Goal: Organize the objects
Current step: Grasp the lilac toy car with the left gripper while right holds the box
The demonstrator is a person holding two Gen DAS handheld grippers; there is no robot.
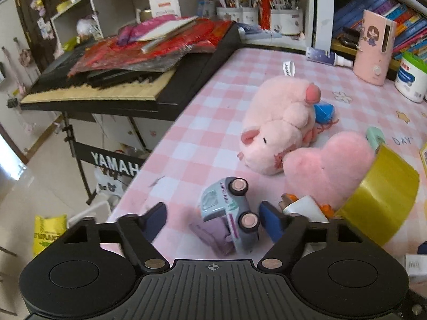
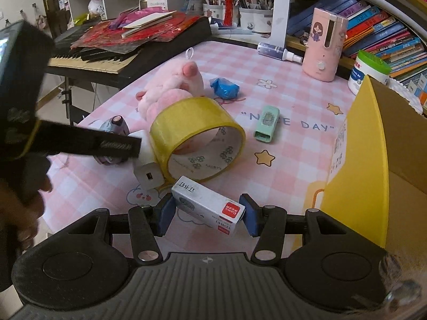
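Pink-checked tabletop [image 2: 293, 160] is strewn with toys; the small box [image 2: 208, 204] is pinched end to end in the right gripper [image 2: 206, 217] jaws, beside the yellow carton [image 2: 357, 160]. The toy car [image 1: 230, 213], tipped on its side, is straddled by the part-open left gripper [image 1: 213, 220] jaws without visible contact. The tape roll [image 2: 197, 138] sits just beyond.

A: Pink pig [image 1: 277, 122] and heart [image 1: 328, 165]: fuzzy plush cloth. Toy van [image 1: 229, 213]: smooth painted shell, slight sheen.

B: Yellow tape roll [image 2: 197, 133]: glossy film, matt paper core. Small box [image 2: 208, 204] near right: printed card, smooth. Big box [image 2: 373, 160] far right: matt cardboard.

A: Checked table cover [image 1: 202, 133]: smooth, low-sheen. Gripper bodies: matt black plastic.
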